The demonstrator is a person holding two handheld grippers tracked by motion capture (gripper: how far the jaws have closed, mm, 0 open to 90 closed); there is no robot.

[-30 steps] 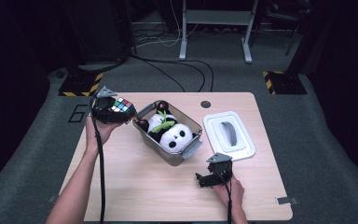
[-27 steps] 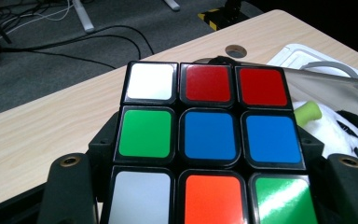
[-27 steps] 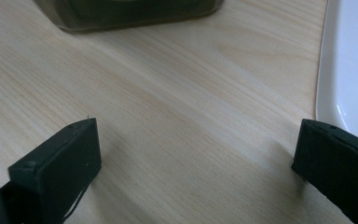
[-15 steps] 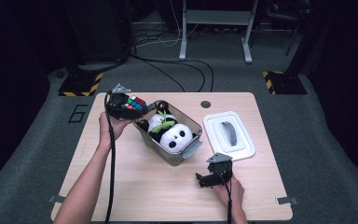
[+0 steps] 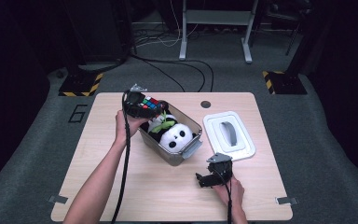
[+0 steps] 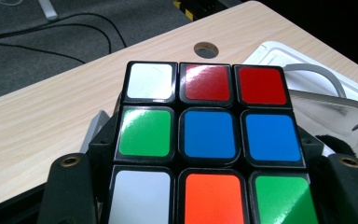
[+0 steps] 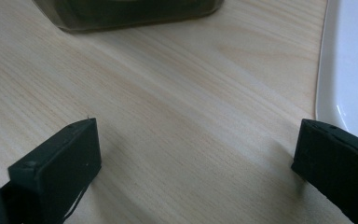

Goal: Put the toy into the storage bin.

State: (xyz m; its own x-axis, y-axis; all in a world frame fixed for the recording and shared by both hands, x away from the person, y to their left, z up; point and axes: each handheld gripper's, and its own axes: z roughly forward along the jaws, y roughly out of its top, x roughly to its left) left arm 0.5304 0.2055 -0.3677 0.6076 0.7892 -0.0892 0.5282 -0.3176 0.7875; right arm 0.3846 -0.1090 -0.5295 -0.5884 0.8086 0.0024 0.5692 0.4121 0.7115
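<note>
Left gripper view: left gripper (image 6: 209, 186) clamps puzzle cube (image 6: 207, 140) between both jaws; past it, bin (image 5: 186, 151) rim, then white lid (image 5: 228, 135). Right gripper (image 7: 196, 154) jaws wide apart, empty, over bare table (image 7: 168, 93).

The cube (image 5: 150, 103) is a colour puzzle of three-by-three stickers in a black frame. It sits clamped between the jaws of the left gripper (image 5: 145, 105), held in the air above the far left corner of the bin (image 5: 175, 156), tilted slightly. In the left gripper view its upper face (image 6: 209, 140) reads white, red, red along the far row, green, blue, blue across the middle, and white, orange, green nearest the camera. The stickers are glossy and catch the light. The black jaws flank its two sides.
</note>
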